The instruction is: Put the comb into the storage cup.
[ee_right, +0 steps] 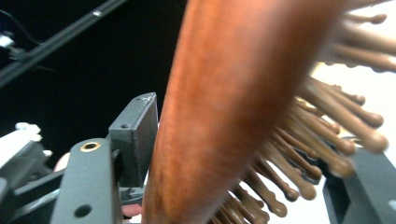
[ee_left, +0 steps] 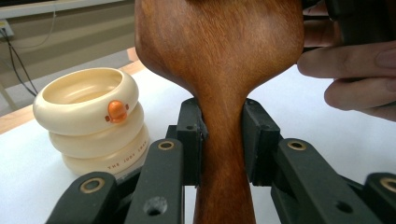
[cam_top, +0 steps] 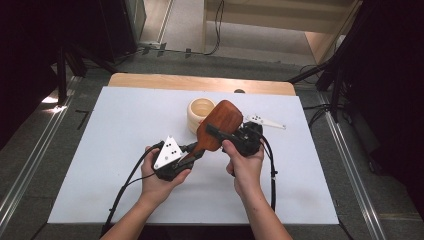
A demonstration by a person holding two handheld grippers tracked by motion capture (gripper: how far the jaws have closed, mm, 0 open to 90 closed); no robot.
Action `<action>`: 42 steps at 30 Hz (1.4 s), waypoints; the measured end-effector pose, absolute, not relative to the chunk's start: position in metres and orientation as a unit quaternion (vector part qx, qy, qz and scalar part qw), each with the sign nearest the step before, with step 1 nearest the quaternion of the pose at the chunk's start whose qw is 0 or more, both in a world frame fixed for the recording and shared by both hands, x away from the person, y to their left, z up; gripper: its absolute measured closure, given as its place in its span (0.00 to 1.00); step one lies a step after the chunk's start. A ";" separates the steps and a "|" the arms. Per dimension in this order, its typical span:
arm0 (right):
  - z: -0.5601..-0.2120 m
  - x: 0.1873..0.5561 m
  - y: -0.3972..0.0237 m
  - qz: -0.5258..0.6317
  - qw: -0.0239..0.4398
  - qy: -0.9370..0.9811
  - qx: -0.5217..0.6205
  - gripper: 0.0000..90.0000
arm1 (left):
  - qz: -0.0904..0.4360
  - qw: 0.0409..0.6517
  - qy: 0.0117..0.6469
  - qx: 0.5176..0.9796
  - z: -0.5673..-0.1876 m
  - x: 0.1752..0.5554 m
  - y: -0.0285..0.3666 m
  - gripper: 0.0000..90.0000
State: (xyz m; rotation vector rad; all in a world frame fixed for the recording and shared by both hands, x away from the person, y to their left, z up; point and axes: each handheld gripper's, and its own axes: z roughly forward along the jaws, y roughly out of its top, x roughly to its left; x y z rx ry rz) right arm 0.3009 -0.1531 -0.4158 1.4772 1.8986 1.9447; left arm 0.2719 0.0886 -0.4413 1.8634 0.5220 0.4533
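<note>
So the main thing here is a wooden hairbrush (cam_top: 218, 125), reddish-brown, held up off the bench (cam_top: 120, 150) between both sets of tongs, roughly in the middle of the bench and a bit toward the far side. Its smooth back faces up in the high view, with the paddle head tilted up and away and the handle running down toward the person's left hand (cam_top: 159, 177).

The left tongs (ee_left: 223, 135) are clamped on the narrow neck of the handle, one black pad pressed on each side of the wood, which is really clear in the left gripper view. The right tongs (ee_right: 243, 154) sit around the edge of the paddle head: the left-hand pad in the right gripper view sits right against the smooth back, while the other jaw is over on the side of the wooden bristles (ee_right: 327, 126). That view is blurry, so I can't tell for sure whether that far pad is actually pressing on the bristle tips, but it looks like a grip to me. The right hand (cam_top: 245, 165) wraps its gripper body just beside the brush head.

Right behind the brush there's a cream ringed cup (ee_left: 93, 119), like stacked rings, with a little orange blob on the front. It stands upright on the white bench, just past the brush head in the high view. Black cables (cam_top: 127, 182) trail back from both grippers toward the near edge.
</note>
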 end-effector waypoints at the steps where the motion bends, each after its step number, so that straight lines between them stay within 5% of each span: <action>1: -0.416 0.301 -0.153 0.628 0.023 0.614 0.477 0.39 | 0.193 0.546 0.218 0.785 -0.442 0.272 0.089 0.81; 11: -0.419 0.299 -0.154 0.635 -0.014 0.614 0.468 0.55 | 0.155 0.553 0.219 0.789 -0.447 0.278 0.091 0.79; 23: -0.412 0.293 -0.157 0.633 0.035 0.635 0.441 0.58 | 0.127 0.585 0.256 0.759 -0.443 0.279 0.119 0.00; 42: -0.404 0.294 -0.162 0.635 0.066 0.639 0.428 0.58 | 0.166 0.587 0.294 0.736 -0.455 0.273 0.183 0.00</action>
